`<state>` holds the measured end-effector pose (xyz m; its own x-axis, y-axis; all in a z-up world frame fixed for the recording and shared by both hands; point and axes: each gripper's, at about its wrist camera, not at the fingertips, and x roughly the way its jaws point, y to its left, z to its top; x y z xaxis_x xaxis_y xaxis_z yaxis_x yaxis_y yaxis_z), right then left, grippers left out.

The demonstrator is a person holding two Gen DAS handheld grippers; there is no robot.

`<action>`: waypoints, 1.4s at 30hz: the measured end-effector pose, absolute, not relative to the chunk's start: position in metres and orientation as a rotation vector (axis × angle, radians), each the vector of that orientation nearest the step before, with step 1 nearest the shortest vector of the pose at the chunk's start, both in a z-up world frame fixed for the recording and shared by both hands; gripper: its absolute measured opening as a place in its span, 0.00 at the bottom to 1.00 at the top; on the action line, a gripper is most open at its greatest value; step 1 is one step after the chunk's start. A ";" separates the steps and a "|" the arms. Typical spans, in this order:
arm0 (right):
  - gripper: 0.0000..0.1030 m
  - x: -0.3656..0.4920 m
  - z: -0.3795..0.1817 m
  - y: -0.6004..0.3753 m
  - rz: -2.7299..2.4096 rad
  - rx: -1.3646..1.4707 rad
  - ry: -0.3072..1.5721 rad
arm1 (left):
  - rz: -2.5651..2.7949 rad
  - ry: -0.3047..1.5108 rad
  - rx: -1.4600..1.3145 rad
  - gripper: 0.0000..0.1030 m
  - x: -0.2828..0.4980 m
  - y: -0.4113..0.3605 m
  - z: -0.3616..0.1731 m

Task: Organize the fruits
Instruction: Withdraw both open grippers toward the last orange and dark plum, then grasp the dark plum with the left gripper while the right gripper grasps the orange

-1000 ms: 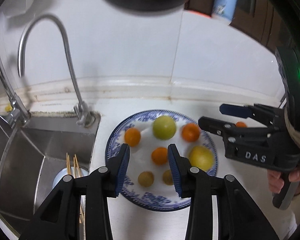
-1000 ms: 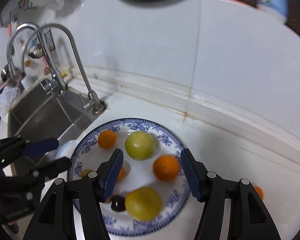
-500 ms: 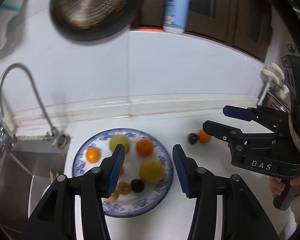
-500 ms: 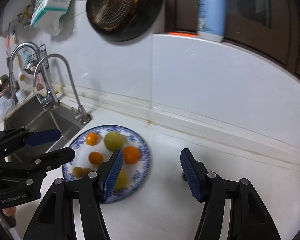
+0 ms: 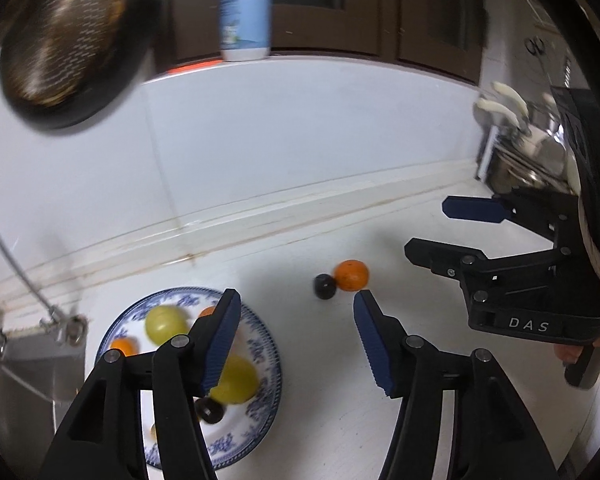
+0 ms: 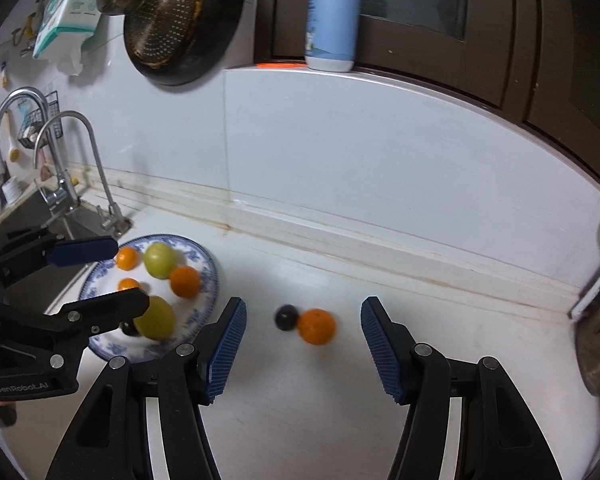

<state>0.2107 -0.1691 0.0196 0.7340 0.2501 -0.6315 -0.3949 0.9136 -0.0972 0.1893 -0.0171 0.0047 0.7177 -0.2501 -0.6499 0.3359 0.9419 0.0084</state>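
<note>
Orange fruit (image 6: 317, 326) and a dark one (image 6: 286, 317) sit touching on the desk, off the plate (image 6: 207, 280). Both tools swung over from the plate: left tool (image 5: 296, 336) opening, empty; right tool (image 6: 303, 344) open, empty. Those two go next, I'd guess.

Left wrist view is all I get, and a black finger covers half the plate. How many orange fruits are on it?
Observer: The right wrist view shows three orange fruits on the plate.
Operator: Is the other gripper holding anything? I only see it side-on.
Observer: No. The right gripper is open with nothing between its pads. The loose orange and the dark fruit touch each other on the counter just ahead of its gap.
Operator: Anything at the sink I'm missing?
Observer: A second faucet stands behind the nearer faucet.
</note>
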 end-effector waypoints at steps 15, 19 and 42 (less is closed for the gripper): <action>0.59 0.256 -0.030 -0.169 0.446 -0.434 0.871 | -0.538 0.838 0.317 0.56 0.250 -0.053 -0.035; 0.59 0.273 -0.047 -0.169 0.492 -0.433 0.939 | -0.572 0.872 0.376 0.56 0.264 -0.060 -0.048; 0.53 0.319 -0.087 -0.163 0.637 -0.450 1.009 | -0.816 1.034 0.646 0.27 0.309 -0.092 -0.089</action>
